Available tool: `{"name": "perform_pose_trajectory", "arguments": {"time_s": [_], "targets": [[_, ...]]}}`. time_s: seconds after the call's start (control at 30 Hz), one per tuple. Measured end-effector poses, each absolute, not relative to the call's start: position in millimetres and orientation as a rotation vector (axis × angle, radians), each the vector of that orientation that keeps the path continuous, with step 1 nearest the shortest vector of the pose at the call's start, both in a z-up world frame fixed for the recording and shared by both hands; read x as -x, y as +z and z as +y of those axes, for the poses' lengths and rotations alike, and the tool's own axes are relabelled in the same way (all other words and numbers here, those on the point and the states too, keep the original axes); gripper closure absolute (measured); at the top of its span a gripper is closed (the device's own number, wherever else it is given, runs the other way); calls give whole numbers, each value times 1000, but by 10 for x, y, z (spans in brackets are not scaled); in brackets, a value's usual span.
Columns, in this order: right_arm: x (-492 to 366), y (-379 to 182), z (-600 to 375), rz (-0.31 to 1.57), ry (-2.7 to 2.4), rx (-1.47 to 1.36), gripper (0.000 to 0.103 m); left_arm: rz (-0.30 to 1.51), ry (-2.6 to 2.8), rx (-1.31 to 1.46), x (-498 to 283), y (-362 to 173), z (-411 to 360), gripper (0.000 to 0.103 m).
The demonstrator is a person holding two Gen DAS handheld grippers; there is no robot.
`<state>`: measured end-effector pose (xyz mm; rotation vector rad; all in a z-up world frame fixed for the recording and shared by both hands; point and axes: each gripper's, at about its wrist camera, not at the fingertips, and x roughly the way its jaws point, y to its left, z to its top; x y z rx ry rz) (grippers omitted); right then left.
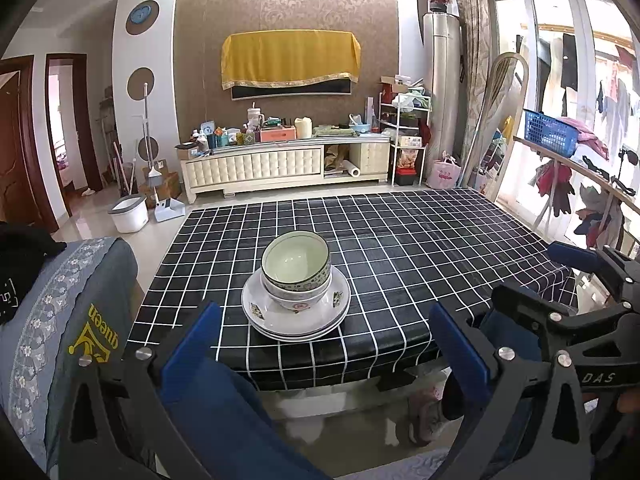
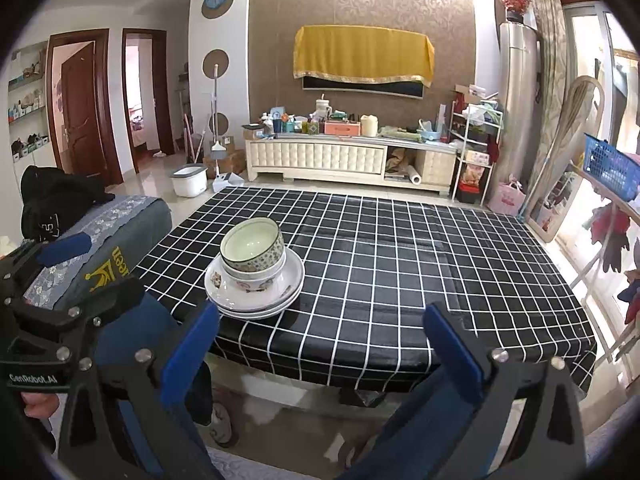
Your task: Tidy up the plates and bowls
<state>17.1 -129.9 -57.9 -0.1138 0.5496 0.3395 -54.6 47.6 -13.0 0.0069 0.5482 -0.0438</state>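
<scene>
Bowls nested on stacked plates; sorting looks complete.

Two bowls [image 1: 296, 271] sit nested one inside the other on a neat stack of plates [image 1: 295, 312], near the front edge of the checked tabletop [image 1: 420, 248]. No other dishes show. Left gripper [image 1: 326, 344] and right gripper [image 2: 322, 344] hover short of the tabletop, fingers spread apart and empty, so little seems left.

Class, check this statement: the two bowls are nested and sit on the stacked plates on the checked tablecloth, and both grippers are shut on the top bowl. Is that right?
Not quite. Both the left gripper and the right gripper are open and hold nothing, back at the table's near edge, as each wrist view shows. The rest stands: the two bowls are nested on the stacked plates on the checked tablecloth.
</scene>
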Motion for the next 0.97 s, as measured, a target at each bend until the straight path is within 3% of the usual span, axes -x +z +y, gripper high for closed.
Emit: {"name": "perform_pose_trajectory", "arguments": {"time_s": [0.97], "targets": [[-135,-600,-1331,554,334,109,0,546,-31,-12,583,-102,421,0]]}}
